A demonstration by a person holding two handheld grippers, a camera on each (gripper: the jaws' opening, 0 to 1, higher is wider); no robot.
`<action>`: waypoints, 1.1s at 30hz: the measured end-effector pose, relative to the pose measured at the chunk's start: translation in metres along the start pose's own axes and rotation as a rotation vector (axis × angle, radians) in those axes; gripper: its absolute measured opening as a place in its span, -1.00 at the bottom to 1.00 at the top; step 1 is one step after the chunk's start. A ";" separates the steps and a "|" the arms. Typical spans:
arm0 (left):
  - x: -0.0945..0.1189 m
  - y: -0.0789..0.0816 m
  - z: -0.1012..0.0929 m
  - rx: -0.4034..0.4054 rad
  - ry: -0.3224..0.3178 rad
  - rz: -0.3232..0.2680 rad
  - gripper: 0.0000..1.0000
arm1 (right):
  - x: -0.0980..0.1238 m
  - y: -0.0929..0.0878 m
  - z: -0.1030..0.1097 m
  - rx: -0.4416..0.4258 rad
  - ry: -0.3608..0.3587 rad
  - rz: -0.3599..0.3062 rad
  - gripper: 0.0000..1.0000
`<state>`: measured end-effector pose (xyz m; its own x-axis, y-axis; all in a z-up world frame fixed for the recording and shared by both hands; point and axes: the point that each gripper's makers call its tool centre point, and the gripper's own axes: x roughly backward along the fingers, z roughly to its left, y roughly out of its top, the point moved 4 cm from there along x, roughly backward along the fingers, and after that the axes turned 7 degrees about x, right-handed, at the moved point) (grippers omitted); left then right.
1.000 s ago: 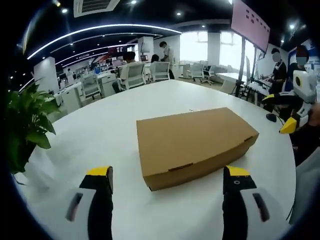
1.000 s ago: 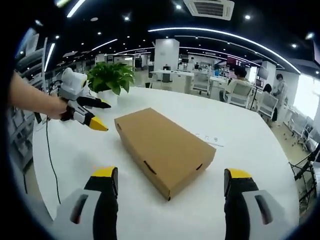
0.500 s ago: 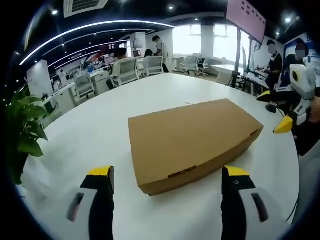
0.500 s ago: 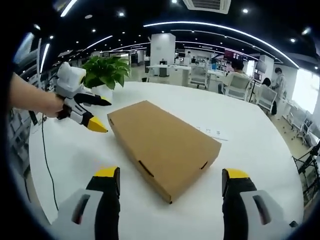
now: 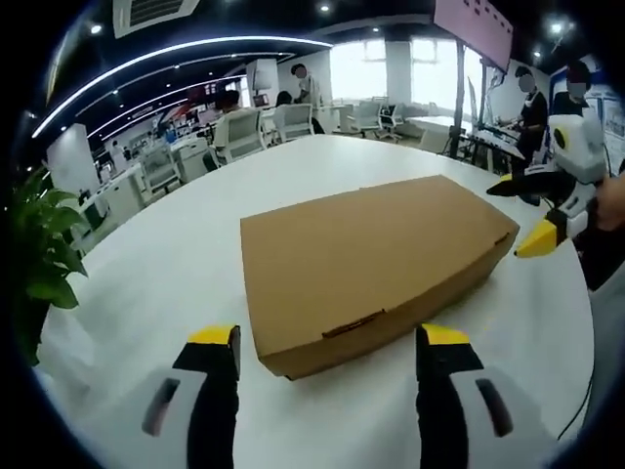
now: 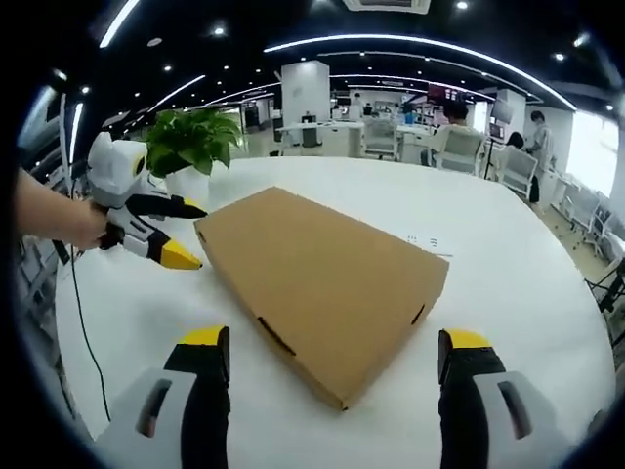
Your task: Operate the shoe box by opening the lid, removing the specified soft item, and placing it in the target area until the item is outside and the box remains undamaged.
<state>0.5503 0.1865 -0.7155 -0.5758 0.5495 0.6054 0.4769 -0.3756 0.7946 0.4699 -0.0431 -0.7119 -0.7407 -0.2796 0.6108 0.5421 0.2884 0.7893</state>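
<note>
A flat brown cardboard shoe box (image 5: 376, 264) lies shut on the round white table (image 5: 195, 254); its lid is down and nothing of its contents shows. My left gripper (image 5: 327, 342) is open, its yellow-tipped jaws standing just short of the box's near side. The right gripper (image 5: 535, 210) comes in from the right beside the box's far corner. In the right gripper view the same box (image 6: 317, 269) lies ahead of my open right gripper (image 6: 332, 344). The left gripper (image 6: 166, 234), held by a hand, hovers at the box's left end.
A potted green plant (image 6: 193, 147) stands on the table behind the left gripper, seen also as a plant (image 5: 39, 254) at the left. A small slip of paper (image 6: 422, 240) lies beyond the box. A black cable (image 6: 83, 332) runs along the table's left edge. Office chairs, desks and people fill the background.
Both grippers have moved closer to the box, which now looks larger in both views. The box itself has stayed shut and in place.
</note>
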 end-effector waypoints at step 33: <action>-0.024 -0.010 0.006 0.042 -0.016 0.081 0.52 | -0.033 -0.011 -0.007 0.029 0.022 0.056 0.57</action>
<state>0.5635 0.1813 -0.7385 -0.5241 0.5302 0.6665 0.5492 -0.3877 0.7403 0.4915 -0.0435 -0.7402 -0.7009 -0.2821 0.6551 0.5702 0.3304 0.7522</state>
